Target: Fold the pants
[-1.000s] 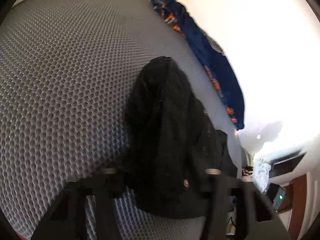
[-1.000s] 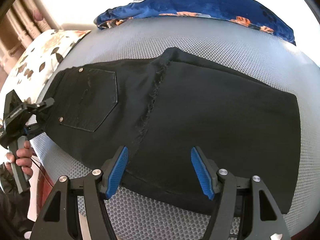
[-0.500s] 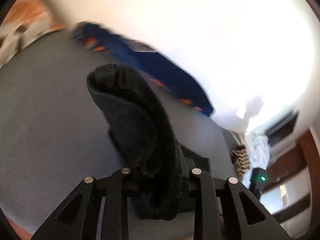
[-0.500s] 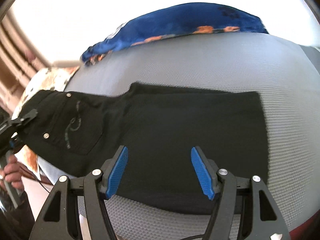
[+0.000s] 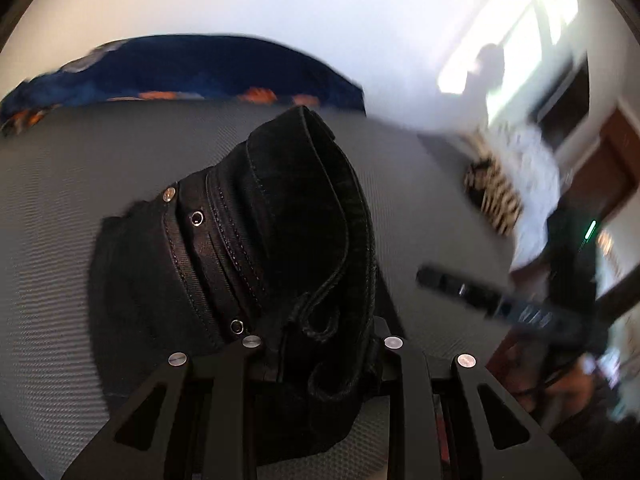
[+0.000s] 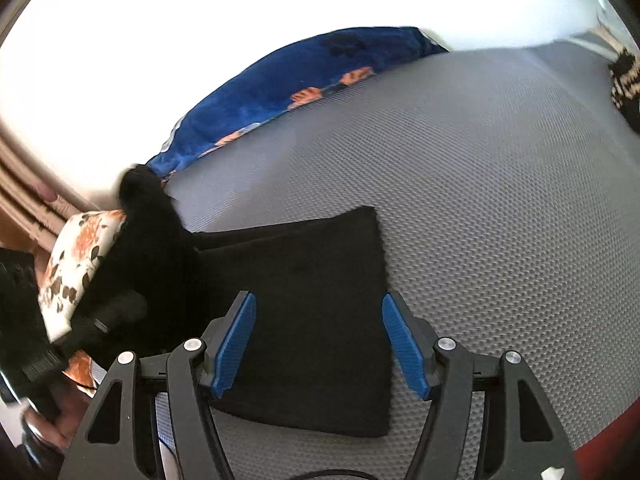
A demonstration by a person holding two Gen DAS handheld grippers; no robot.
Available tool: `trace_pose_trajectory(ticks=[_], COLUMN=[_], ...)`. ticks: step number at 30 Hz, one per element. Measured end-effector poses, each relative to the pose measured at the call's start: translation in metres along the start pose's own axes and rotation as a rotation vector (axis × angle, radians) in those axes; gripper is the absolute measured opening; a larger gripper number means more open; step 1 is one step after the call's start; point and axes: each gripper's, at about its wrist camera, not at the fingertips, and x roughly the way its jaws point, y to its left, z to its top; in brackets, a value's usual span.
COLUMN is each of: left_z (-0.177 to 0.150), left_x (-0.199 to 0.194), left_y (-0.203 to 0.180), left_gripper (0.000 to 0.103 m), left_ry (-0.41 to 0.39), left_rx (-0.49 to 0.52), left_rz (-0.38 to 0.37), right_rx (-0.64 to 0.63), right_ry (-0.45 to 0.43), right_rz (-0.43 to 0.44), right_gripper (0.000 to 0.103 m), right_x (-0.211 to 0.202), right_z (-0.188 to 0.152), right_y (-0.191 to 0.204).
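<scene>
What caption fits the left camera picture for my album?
Left gripper lifts the black pants' waistband above the grey bed.

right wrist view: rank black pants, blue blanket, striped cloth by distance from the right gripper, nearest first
From the right gripper:
1. black pants, lying under the open jaws
2. blue blanket, along the mattress's far edge, upper left
3. striped cloth, far right corner

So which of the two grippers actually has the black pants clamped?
The left gripper: its jaws pinch the bunched waistband of the black pants. The right gripper, blue pads apart, only hovers above the folded legs.
</scene>
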Motion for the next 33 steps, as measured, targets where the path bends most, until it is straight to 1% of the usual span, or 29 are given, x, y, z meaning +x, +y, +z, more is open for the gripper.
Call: trace_pose_trajectory(ticks=[2, 5, 7, 9, 10, 11, 12, 13, 14, 17, 18, 20, 21, 23, 27, 30, 33], left_z=[-0.010, -0.018, -0.025, -0.024, -0.024, -0.026, -0.029, -0.029, -0.032, -0.031, -0.031, -0.032, -0.033, -0.033, -0.042, -0.053, -0.065], left_x=[0.016, 0.047, 0.057, 0.058, 0.057, 0.057, 0.051, 0.044, 0.034, 0.007, -0.002, -0.016, -0.022, -0.031, -0.047, -0.054, -0.055], left_y=[-0.015, -0.026, -0.032, -0.037, -0.039, -0.040, -0.040, -0.044, -0.046, -0.051, -0.048, -0.033, -0.021, 0.003, 0.056, 0.091, 0.115], left_gripper=[0.025, 0.027, 0.028, 0.034, 0.041, 0.051, 0.058, 0.069, 0.074, 0.078, 0.079, 0.081, 0.081, 0.081, 0.081, 0.081, 0.081], left_ry=[0.027, 0.079, 0.085, 0.081, 0.087, 0.095, 0.090, 0.074, 0.047, -0.011, -0.035, -0.067, -0.075, -0.087, -0.092, -0.090, -0.080], left_rx=[0.041, 0.072, 0.093, 0.103, 0.115, 0.127, 0.137, 0.148, 0.165, 0.207, 0.203, 0.181, 0.157, 0.095, -0.041, -0.141, -0.211], left_rz=[0.031, 0.095, 0.114, 0.126, 0.123, 0.109, 0.091, 0.073, 0.057, 0.027, 0.044, 0.097, 0.129, 0.181, 0.301, 0.341, 0.368], right_rx=[0.008, 0.002, 0.007, 0.018, 0.021, 0.022, 0.022, 0.021, 0.020, 0.009, 0.002, -0.012, -0.014, -0.018, -0.020, -0.008, -0.002], right_ry=[0.003, 0.002, 0.007, 0.013, 0.020, 0.025, 0.030, 0.032, 0.033, 0.044, 0.054, 0.089, 0.118, 0.158, 0.228, 0.263, 0.265], right_rz=[0.001, -0.006, 0.002, 0.014, 0.024, 0.030, 0.034, 0.037, 0.044, 0.069, 0.082, 0.139, 0.176, 0.223, 0.253, 0.262, 0.293], right_gripper=[0.064, 0.064, 0.064, 0.064, 0.064, 0.064, 0.064, 0.064, 0.064, 0.064, 0.064, 0.064, 0.064, 0.064, 0.063, 0.060, 0.060], right_x=[0.002, 0.006, 0.007, 0.008, 0.008, 0.009, 0.010, 0.010, 0.011, 0.014, 0.016, 0.023, 0.030, 0.040, 0.065, 0.081, 0.090], right_z=[0.002, 0.005, 0.006, 0.007, 0.008, 0.008, 0.009, 0.009, 0.009, 0.011, 0.012, 0.012, 0.012, 0.011, 0.010, 0.008, 0.009], right_y=[-0.009, -0.018, -0.025, -0.032, -0.035, -0.037, -0.039, -0.040, -0.041, -0.041, -0.040, -0.038, -0.036, -0.032, -0.026, -0.026, -0.027])
